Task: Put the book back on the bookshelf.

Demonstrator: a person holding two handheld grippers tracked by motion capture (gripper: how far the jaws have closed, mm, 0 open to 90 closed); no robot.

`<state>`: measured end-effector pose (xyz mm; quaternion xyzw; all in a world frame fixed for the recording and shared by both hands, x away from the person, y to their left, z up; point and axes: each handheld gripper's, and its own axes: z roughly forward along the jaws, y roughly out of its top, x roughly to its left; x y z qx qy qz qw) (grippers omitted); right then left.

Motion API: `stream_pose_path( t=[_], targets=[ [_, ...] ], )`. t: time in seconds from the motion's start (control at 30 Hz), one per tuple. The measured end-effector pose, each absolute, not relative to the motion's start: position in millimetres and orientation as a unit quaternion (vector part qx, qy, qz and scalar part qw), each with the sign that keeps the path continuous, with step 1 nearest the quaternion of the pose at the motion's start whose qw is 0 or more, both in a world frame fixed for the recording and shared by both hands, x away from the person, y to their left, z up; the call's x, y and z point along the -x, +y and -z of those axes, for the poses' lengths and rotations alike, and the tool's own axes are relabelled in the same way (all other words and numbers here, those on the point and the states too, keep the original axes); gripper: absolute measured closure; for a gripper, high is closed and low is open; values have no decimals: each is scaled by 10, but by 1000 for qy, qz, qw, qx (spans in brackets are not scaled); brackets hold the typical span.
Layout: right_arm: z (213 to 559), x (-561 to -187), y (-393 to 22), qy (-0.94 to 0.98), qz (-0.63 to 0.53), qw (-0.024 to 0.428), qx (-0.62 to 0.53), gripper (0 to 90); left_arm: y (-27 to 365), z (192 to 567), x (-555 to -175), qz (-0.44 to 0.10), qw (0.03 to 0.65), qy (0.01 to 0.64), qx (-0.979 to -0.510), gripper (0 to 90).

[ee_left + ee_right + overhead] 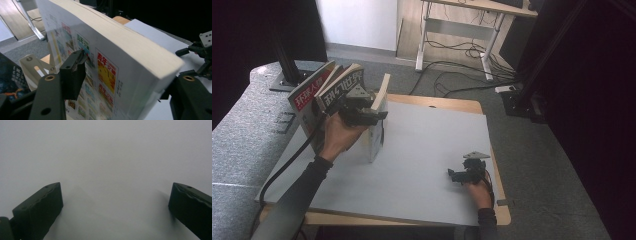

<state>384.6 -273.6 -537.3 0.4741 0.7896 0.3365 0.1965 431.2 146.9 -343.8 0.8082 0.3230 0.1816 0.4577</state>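
The left hand (339,135) reaches far-left, its tongs (377,116) parted around the thick book (377,125) standing upright on the tabletop (427,150). The right tongs (458,176) rest apart near-right, empty.

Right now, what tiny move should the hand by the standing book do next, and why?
Probably draw the left gripper straight back off the thick book. Its jaws straddle the book, and the nearer one seems to stand a little off the cover. The book stands upright on the grey mat beside the leaning magazines, so pulling back gently, without sideways drift, should keep it from tipping.
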Motion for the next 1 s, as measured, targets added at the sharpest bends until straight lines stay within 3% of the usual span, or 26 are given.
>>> stream_pose_path(
  t=[0.27,0.6,1.0],
  targets=[
    [5373,-3846,-2736,789,-337,197,-474,0,1438,3454,-4246,-177,459,311,-813,217],
    [5372,-3846,-2737,790,-336,196,-474,0,1487,3478,-4109,-164,474,299,-812,151],
    [5370,-3845,-2736,790,-336,196,-474,0,1670,3544,-3958,-155,493,297,-803,145]
  ],
)
